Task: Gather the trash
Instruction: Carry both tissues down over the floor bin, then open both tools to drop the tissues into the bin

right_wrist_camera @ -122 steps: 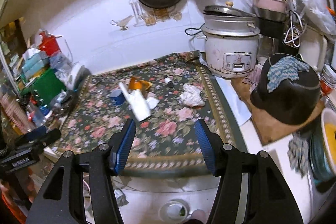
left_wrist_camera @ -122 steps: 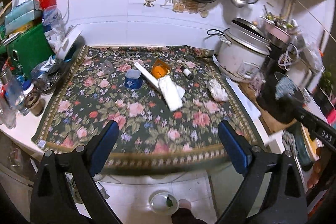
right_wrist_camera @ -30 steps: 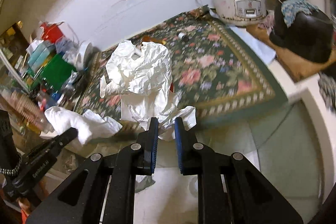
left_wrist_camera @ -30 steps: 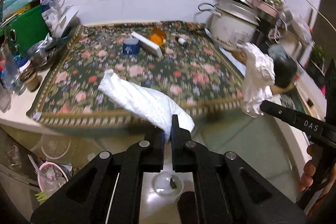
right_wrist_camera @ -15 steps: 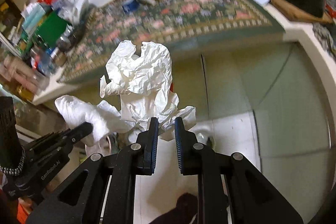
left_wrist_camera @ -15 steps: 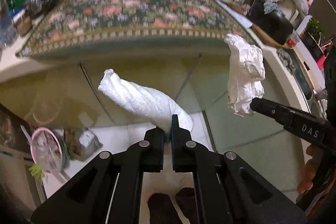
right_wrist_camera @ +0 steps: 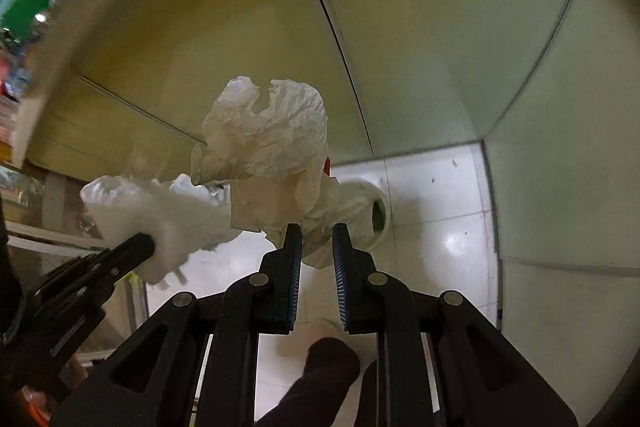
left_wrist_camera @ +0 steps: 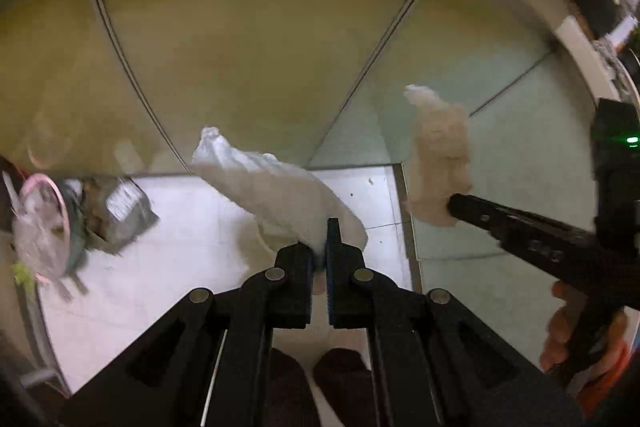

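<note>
left tongs (left_wrist_camera: pixel 318 247): clamped on rolled white paper towel (left_wrist_camera: pixel 276 189) | right tongs (right_wrist_camera: pixel 313 247): gripping crumpled white paper sheet (right_wrist_camera: pixel 266 139) | writing on right tongs' arm: blurred, unreadable

Dim yellowish light, motion blur, fisheye-warped dark edges.

Blurred and cut-off parts

Left of the left gripper (left_wrist_camera: pixel 319 247), a pink-rimmed bin (left_wrist_camera: pixel 42 227) smears with blur; the white round container (right_wrist_camera: pixel 374 213) beyond the right gripper (right_wrist_camera: pixel 313 247) sits half hidden behind crumpled paper (right_wrist_camera: pixel 272 143).
</note>
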A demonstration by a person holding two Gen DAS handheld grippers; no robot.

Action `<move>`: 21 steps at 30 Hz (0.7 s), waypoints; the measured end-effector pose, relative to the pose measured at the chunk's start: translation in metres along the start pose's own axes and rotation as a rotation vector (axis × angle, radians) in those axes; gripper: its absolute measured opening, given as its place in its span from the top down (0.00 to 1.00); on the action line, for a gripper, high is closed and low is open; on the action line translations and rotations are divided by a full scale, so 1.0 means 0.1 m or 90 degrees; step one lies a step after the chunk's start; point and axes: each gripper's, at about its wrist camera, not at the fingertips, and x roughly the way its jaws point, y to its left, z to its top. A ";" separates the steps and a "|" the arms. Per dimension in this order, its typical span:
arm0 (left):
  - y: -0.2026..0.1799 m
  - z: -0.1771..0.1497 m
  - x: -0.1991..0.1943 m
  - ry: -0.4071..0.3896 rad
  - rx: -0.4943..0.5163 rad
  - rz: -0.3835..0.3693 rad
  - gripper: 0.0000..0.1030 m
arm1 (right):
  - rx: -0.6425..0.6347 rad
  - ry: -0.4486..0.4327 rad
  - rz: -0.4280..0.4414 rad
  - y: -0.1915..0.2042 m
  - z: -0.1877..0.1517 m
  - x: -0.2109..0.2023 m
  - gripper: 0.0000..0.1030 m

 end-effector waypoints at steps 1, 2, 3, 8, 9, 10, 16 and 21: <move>0.05 -0.07 0.19 0.007 -0.010 -0.004 0.97 | -0.004 0.007 -0.003 -0.06 -0.01 0.16 0.86; 0.08 -0.11 0.30 0.011 -0.013 -0.003 0.97 | -0.008 0.019 -0.004 -0.11 -0.01 0.38 0.86; 0.12 -0.17 0.45 0.014 -0.017 0.001 0.97 | -0.008 0.028 0.001 -0.16 -0.01 0.58 0.86; 0.37 -0.36 1.02 0.029 -0.040 0.013 0.97 | -0.024 0.067 0.012 -0.26 -0.03 1.40 0.86; 0.41 -0.37 1.09 0.031 -0.044 0.016 0.97 | -0.025 0.074 0.016 -0.28 -0.04 1.58 0.84; 0.46 -0.40 1.18 0.033 -0.049 0.020 0.97 | -0.025 0.078 0.020 -0.31 -0.04 1.66 0.82; 0.71 -0.44 1.65 0.042 -0.070 0.042 0.97 | -0.034 0.128 0.032 -0.40 -0.05 2.21 0.77; 0.68 -0.38 1.92 0.056 -0.062 0.038 0.97 | -0.023 0.125 0.033 -0.47 -0.04 2.21 0.63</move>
